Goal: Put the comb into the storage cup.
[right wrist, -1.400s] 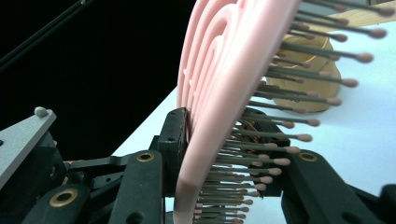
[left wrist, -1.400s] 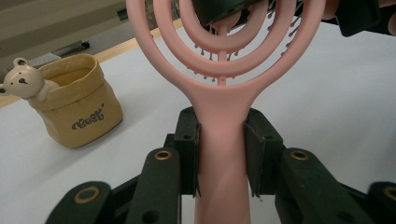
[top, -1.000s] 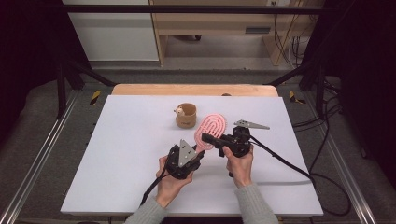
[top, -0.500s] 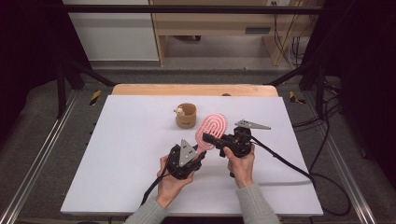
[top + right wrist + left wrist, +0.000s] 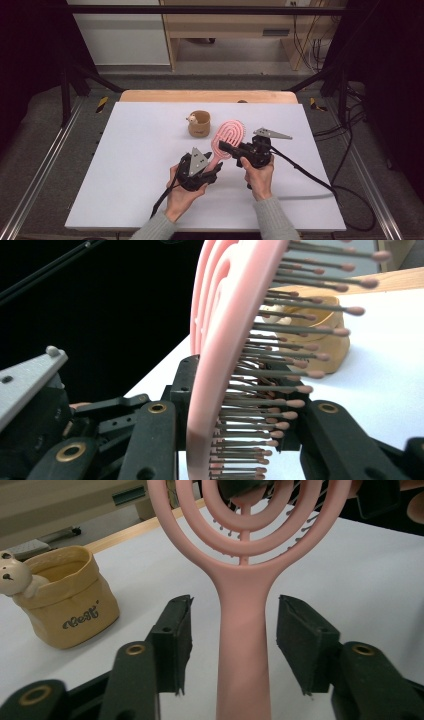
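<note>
A pink hairbrush (image 5: pixel 231 132) with a looped open head hangs just above the white table (image 5: pixel 135 150). My right gripper (image 5: pixel 227 148) is shut on the brush's head; its jaws clamp the back and the bristles (image 5: pixel 280 390) in the right gripper view. My left gripper (image 5: pixel 215 172) sits around the brush's handle (image 5: pixel 243 645). Its jaws have just been opening, and a gap shows on each side of the handle between the pads (image 5: pixel 176 635). So the left gripper is open with the handle between its jaws.
A small tan cup (image 5: pixel 199 123) with a bear figure on its rim stands just behind and left of the brush, also seen as the cup (image 5: pixel 65 600) in the left gripper view. Cables trail from both grippers toward the table's front and right.
Both hands and the brush keep their places. In the high view the left gripper's jaws look slightly wider around the handle than before.
</note>
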Available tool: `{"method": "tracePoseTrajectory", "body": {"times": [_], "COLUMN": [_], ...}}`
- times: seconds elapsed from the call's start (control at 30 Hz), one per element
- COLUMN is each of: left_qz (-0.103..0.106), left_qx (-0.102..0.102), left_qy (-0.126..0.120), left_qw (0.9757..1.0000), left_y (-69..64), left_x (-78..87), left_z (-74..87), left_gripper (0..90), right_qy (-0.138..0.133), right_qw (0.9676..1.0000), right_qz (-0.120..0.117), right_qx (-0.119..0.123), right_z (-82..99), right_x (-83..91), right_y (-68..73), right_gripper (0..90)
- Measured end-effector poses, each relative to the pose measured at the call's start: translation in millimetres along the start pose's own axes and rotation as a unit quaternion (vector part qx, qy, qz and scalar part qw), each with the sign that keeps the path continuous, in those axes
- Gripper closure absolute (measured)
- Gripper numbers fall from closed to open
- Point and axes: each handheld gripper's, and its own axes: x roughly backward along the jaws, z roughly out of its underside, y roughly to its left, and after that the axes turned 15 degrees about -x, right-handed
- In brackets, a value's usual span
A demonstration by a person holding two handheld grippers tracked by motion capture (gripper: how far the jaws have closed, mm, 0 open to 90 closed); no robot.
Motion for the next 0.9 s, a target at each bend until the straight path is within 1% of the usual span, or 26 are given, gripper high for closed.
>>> {"method": "tracePoseTrajectory", "body": {"times": [0.1,0.2,0.27,0.4,0.43,0.47,0.57,0.63,0.7,0.8,0.9], "left_qz": [0.008,0.021,0.033,0.041,0.044,0.052,0.051,0.059,0.066,0.074,0.075], "left_qx": [0.0,0.009,0.015,0.02,0.021,0.024,0.022,0.03,0.038,0.042,0.044], "left_qy": [0.001,-0.004,-0.006,-0.007,-0.008,-0.009,-0.009,-0.014,-0.018,-0.016,-0.011], "left_qw": [1.0,0.9997,0.9993,0.9989,0.9988,0.9983,0.9984,0.9977,0.9969,0.9962,0.9962], "left_y": [2.2,6.0,9.6,15.7,17.1,18.9,22.8,26.7,30.6,36.5,41.7], "left_x": [1.8,4.9,7.3,11.9,12.8,13.6,16.1,18.5,20.5,23.1,25.8], "left_z": [-1.9,-3.6,-4.6,-5.6,-5.7,-5.8,-5.6,-5.4,-4.5,-1.8,2.6], "left_gripper": [41.4,36.7,34.5,29.1,27.9,26.0,21.2,19.1,14.8,9.0,6.1], "right_qy": [-0.001,-0.002,-0.005,-0.008,-0.008,-0.01,-0.014,-0.015,-0.017,-0.018,-0.019], "right_qw": [1.0,1.0,1.0,0.9999,0.9999,0.9998,0.9996,0.9995,0.9993,0.9992,0.999], "right_qz": [0.004,0.004,0.006,0.011,0.012,0.013,0.019,0.021,0.024,0.028,0.029], "right_qx": [0.001,0.002,0.005,0.007,0.008,0.01,0.014,0.019,0.022,0.024,0.028], "right_z": [-0.2,-0.5,-1.0,-1.9,-2.2,-2.4,-2.9,-3.6,-4.3,-5.5,-6.4], "right_x": [0.1,0.6,1.3,2.9,3.3,3.6,4.8,5.6,6.5,7.8,8.2], "right_y": [-0.2,0.1,0.0,0.6,0.5,0.5,1.0,0.9,1.1,1.2,0.8], "right_gripper": [63.0,63.0,63.0,63.0,62.9,62.9,62.9,62.9,62.9,62.9,62.9]}}
